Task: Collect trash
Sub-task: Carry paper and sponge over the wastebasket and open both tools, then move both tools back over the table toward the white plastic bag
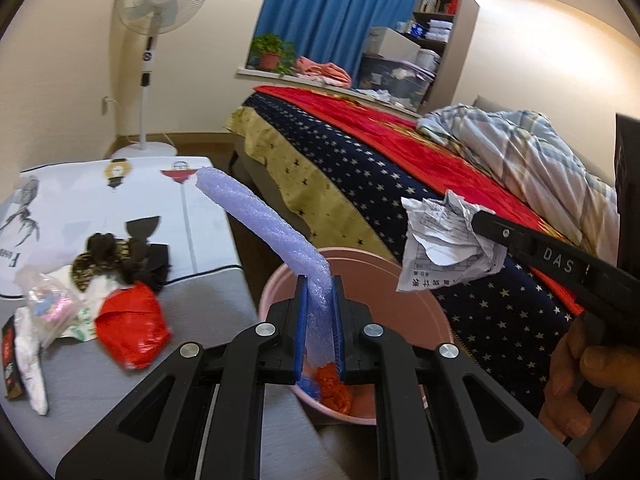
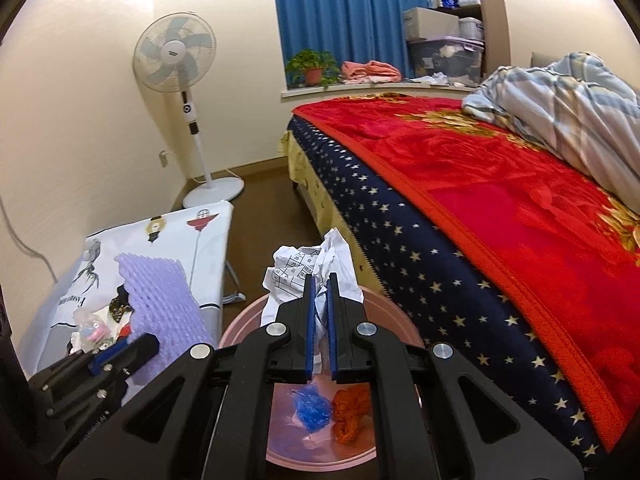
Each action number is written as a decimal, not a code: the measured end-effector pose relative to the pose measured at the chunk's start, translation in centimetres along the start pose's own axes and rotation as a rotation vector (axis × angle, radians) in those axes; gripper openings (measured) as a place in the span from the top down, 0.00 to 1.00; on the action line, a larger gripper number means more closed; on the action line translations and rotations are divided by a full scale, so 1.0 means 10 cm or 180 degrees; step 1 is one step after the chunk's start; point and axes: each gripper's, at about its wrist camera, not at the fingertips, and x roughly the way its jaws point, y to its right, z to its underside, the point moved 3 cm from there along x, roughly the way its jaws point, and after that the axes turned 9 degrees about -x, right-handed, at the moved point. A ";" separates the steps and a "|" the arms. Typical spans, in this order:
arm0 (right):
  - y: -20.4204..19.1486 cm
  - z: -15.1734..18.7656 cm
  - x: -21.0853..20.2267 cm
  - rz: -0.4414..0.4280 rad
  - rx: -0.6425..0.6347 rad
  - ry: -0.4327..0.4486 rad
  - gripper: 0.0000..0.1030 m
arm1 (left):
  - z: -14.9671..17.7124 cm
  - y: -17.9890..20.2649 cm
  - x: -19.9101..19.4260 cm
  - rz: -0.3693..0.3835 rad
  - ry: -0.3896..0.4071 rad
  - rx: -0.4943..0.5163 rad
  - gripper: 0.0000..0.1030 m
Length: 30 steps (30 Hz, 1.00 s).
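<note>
**Trash held over the pink bin in both tongs**

Trash is in each of my tongs. My left tongs (image 1: 320,320) are clamped on a strip of purple foam netting (image 1: 264,224); it rises from between the blue pads (image 1: 301,328) and bends away to the left, over the edge of the counter (image 1: 120,384). My right tongs (image 2: 320,328) are closed on a crumpled sheet of printed paper (image 2: 296,276), which sticks out past the tips. Both pieces hang above the pink bin (image 1: 384,280), which stands on the floor between the counter and the bed (image 2: 500,208).

Inside the bin lie a crumpled blue bit of plastic (image 2: 312,404) and an orange wad (image 2: 350,412), side by side near the bottom.

More trash remains on the counter in a loose heap: a red plastic bag (image 1: 132,328), a clear packet with pink and blue contents (image 1: 50,304), some dark, fuzzy fabric pieces (image 1: 128,258) and a white wrapper (image 1: 30,372) near the edge. They touch or overlap one another.

A standing fan (image 2: 182,68) is by the far wall, and a plaid quilt (image 2: 568,100) lies bunched on the red blanket.
</note>
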 end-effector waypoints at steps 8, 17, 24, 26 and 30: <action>0.10 0.02 0.05 0.0081 0.0062 -0.0054 0.94 | 0.06 0.18 0.17 0.0139 -0.0120 0.0090 0.89; 0.17 0.05 0.10 0.0206 0.0145 -0.0119 0.65 | 0.12 0.16 0.29 0.0069 -0.0269 0.0066 0.69; 0.13 0.04 0.08 0.0124 0.0129 -0.0065 0.65 | 0.09 0.07 0.16 -0.0001 -0.0187 0.0056 0.69; 0.10 0.03 0.07 0.0089 0.0103 -0.0043 0.65 | 0.08 0.02 0.10 -0.0027 -0.0161 0.0052 0.69; -0.01 0.02 0.04 -0.0011 0.0036 0.0011 0.65 | 0.05 -0.10 -0.03 -0.0096 -0.0092 0.0017 0.69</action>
